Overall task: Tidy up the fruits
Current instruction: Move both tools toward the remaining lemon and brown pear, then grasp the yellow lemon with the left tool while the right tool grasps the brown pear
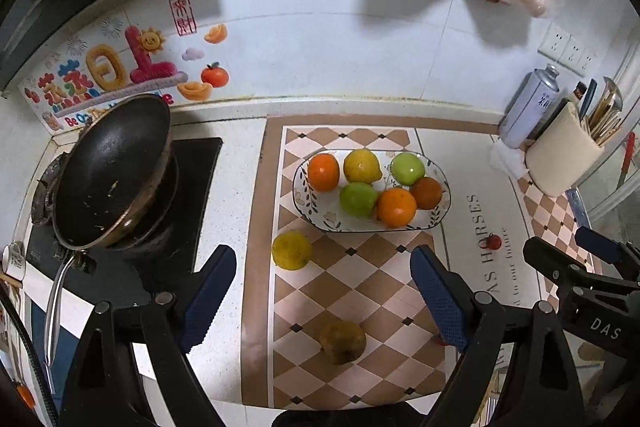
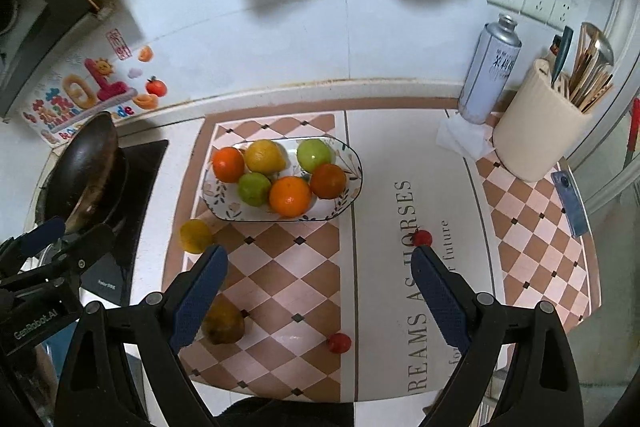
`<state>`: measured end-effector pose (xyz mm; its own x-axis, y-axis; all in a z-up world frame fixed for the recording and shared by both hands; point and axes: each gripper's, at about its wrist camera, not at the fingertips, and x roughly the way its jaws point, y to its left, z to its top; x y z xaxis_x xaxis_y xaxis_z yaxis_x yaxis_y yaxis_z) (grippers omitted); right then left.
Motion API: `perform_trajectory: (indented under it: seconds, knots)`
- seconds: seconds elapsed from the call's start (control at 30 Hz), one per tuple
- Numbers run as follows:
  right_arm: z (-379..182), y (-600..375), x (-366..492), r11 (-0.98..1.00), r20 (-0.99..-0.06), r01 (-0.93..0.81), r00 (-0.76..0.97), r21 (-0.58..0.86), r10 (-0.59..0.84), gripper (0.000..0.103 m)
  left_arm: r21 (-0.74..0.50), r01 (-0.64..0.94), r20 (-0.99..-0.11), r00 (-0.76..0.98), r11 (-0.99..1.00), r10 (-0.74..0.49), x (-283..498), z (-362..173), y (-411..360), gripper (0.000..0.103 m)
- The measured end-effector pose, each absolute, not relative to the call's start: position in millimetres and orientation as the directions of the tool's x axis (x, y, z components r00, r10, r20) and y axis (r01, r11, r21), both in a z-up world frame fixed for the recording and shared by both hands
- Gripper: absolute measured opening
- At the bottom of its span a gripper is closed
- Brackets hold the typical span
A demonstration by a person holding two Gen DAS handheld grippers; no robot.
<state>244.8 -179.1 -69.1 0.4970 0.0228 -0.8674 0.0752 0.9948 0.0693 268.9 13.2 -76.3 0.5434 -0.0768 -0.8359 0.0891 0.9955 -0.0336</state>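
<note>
A: From the left wrist view, where did things stand?

B: The left tool (image 1: 322, 297) hung spread and empty above the counter (image 1: 236, 187). The plate (image 1: 442, 211) carried six fruits: oranges, limes, a lemon. A yellow fruit (image 1: 291, 250) lay just off the plate's near-left corner, and a brown fruit (image 1: 343, 341) lay nearer still, between the fingers in the picture.

A: The risk?

B: Round fruit on a smooth mat (image 1: 360, 279). A pad coming down off-centre would likely have nudged one rolling toward the stove (image 1: 200, 163) and pan (image 1: 116, 171), left of the plate.

A: And the right wrist view?

B: The right tool (image 2: 318, 295) was likewise spread, gripping nothing. Two tomatoes showed here: one (image 2: 423, 238) right of the plate, just beyond the right fingertip, another (image 2: 339, 342) nearer the camera. The left tool (image 2: 44, 247) sat at the frame's left edge.

A: So?

B: Tomatoes are soft; a hard squeeze could have split one. The plate was crowded, so a fruit dropped on the pile might have knocked another over the rim. Both tools reaching in together could also have collided.
</note>
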Motion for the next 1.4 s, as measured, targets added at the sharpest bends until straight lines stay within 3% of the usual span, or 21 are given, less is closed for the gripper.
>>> perform_trajectory:
  seconds: [0.3,0.6,0.73,0.9,1.07,1.27,1.37,1.4]
  knots:
    - [-41.7,-175.3,221.6,0.995,-0.837,0.074,0.546,0.067,0.016,0.095,-0.034,0.087,-0.799,0.596,0.996,-0.079,249.2,-52.7,14.3,0.089]
    - [-55.3,-174.8,226.2,0.990,-0.851,0.083,0.522,0.114,0.055,0.095,-0.022,0.060,-0.795,0.604,0.998,-0.054,249.9,-57.0,16.1,0.089]
    - [-99.3,-165.1,243.0,0.980,-0.898,0.058,0.414,0.193,0.152,0.095,0.042,0.022,-0.826,0.563,0.999,0.022,258.0,-80.8,24.8,0.089]
    - [-194.8,-125.1,266.8,0.952,-0.937,0.004,0.180,0.305,0.299,0.095,0.150,-0.053,-0.881,0.446,0.987,0.158,266.2,-136.0,52.3,0.096]
    - [-279.4,-86.0,274.1,0.931,-0.931,-0.005,-0.027,0.365,0.365,0.095,0.168,-0.107,-0.934,0.301,0.980,0.193,268.2,-188.0,81.1,0.096]
    - [-324.8,-59.4,274.1,0.918,-0.914,-0.009,-0.103,0.395,0.392,0.094,0.153,-0.156,-0.963,0.198,0.976,0.183,270.5,-222.8,99.9,0.096]
    - [-334.3,-52.3,276.7,0.918,-0.915,-0.034,-0.108,0.395,0.390,0.070,0.142,-0.167,-0.969,0.178,0.976,0.172,277.1,-230.4,100.6,0.096]
    - [-335.9,-51.9,277.3,0.920,-0.917,-0.039,-0.110,0.390,0.384,0.068,0.137,-0.167,-0.970,0.175,0.976,0.166,279.6,-232.0,99.9,0.096]
